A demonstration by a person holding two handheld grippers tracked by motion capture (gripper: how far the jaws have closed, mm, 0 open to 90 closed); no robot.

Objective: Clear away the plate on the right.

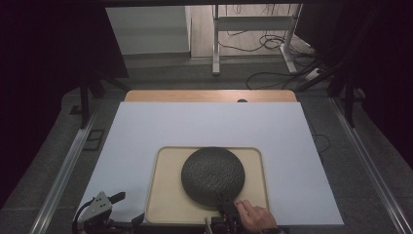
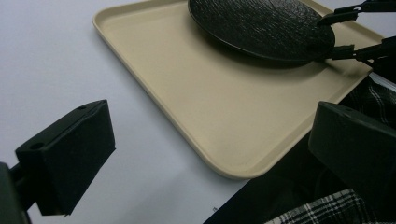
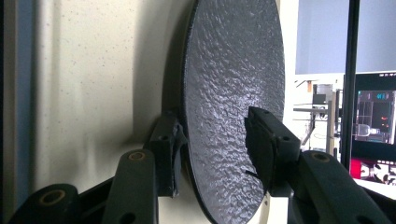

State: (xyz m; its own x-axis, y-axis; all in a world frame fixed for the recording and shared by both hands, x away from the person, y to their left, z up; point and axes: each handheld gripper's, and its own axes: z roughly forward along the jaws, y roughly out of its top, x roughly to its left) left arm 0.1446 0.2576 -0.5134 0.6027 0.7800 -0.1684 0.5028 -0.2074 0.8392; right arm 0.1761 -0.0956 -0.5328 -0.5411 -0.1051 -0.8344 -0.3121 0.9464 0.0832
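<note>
Black textured plate [image 1: 213, 175] sits on the beige tray [image 1: 165, 195], its six o'clock rim between the right gripper [image 1: 227, 204] jaws, which seem parted and not pinching; the left gripper [image 1: 104, 204], spread, waits at eight o'clock.

White sheet [image 1: 204, 126] over wooden tabletop [image 1: 209, 95]

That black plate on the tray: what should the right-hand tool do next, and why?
Probably draw straight back off the plate's rim. The right gripper straddles the near edge with a gap on the upper side, and the plate already lies on the tray, so it looks set down.
</note>
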